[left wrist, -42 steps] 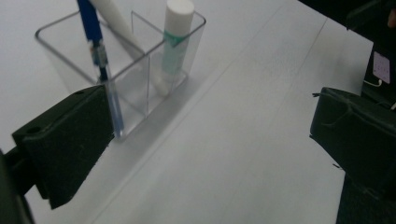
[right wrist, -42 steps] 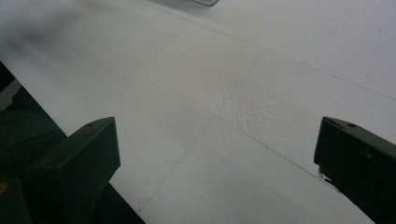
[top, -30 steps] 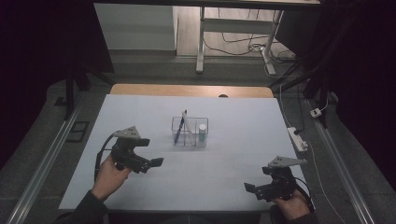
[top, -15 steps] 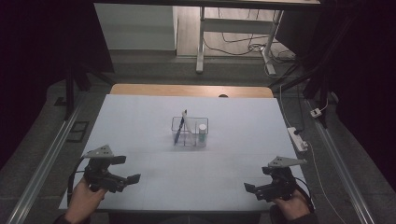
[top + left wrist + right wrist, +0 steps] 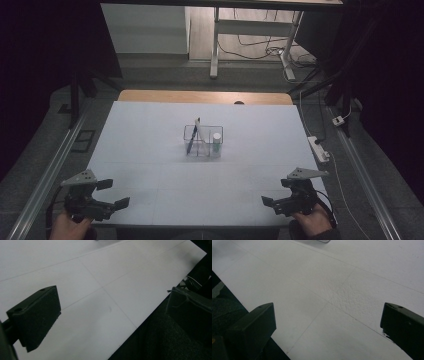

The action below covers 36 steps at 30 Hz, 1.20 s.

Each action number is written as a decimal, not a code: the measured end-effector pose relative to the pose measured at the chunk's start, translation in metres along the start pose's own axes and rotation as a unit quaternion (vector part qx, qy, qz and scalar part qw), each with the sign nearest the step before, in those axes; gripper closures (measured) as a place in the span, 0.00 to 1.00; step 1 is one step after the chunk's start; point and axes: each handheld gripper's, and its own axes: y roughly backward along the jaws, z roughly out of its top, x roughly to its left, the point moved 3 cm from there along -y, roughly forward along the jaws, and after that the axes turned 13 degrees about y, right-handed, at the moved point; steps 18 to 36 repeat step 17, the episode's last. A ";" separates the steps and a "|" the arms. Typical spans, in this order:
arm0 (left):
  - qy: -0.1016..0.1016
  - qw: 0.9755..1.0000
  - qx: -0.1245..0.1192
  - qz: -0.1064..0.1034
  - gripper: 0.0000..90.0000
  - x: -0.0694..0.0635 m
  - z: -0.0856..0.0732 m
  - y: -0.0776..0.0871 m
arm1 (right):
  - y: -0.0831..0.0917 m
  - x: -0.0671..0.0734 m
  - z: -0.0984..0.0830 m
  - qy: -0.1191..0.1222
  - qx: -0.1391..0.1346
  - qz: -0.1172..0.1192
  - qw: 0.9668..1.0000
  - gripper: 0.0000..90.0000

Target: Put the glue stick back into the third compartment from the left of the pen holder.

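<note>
we held the left black two-jaw gripper (image 5: 112, 194) and the right one (image 5: 272, 201) spread wide, empty, at the white table's (image 5: 150, 130) near edge, well apart from the clear wire-framed organizer (image 5: 202, 141) mid-table; a hasty reach might have tipped its upright dark pen (image 5: 193, 136).

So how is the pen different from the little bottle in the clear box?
The pen is long, thin and dark; the bottle is short, stubby and pale with a white cap. The pen leans and sticks out well above the box; the bottle stands upright and barely tops the rim. The pen is in the left part, the bottle in the right. Both sit inside the same box, untouched.
</note>
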 end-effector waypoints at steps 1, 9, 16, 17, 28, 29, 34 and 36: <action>0.002 1.000 -0.001 0.003 0.00 0.001 -0.001 0.001 | 0.000 0.000 0.000 0.000 0.000 0.000 1.000 0.00; 0.006 0.999 0.002 0.032 0.00 0.004 -0.011 0.009 | -0.001 0.000 0.000 0.001 0.001 0.001 1.000 0.00; 0.008 0.998 0.012 0.055 0.00 0.005 -0.014 0.010 | -0.001 0.000 0.000 0.001 0.002 0.001 1.000 0.00; 0.012 0.998 0.012 0.053 0.00 0.005 -0.013 0.010 | -0.001 0.000 0.000 0.002 0.003 0.001 1.000 0.00; 0.012 0.998 0.012 0.053 0.00 0.005 -0.013 0.010 | -0.001 0.000 0.000 0.002 0.003 0.001 1.000 0.00; 0.012 0.998 0.012 0.053 0.00 0.005 -0.013 0.010 | -0.001 0.000 0.000 0.002 0.003 0.001 1.000 0.00; 0.012 0.998 0.012 0.053 0.00 0.005 -0.013 0.010 | -0.001 0.000 0.000 0.002 0.003 0.001 1.000 0.00; 0.012 0.998 0.012 0.053 0.00 0.005 -0.013 0.010 | -0.001 0.000 0.000 0.002 0.003 0.001 1.000 0.00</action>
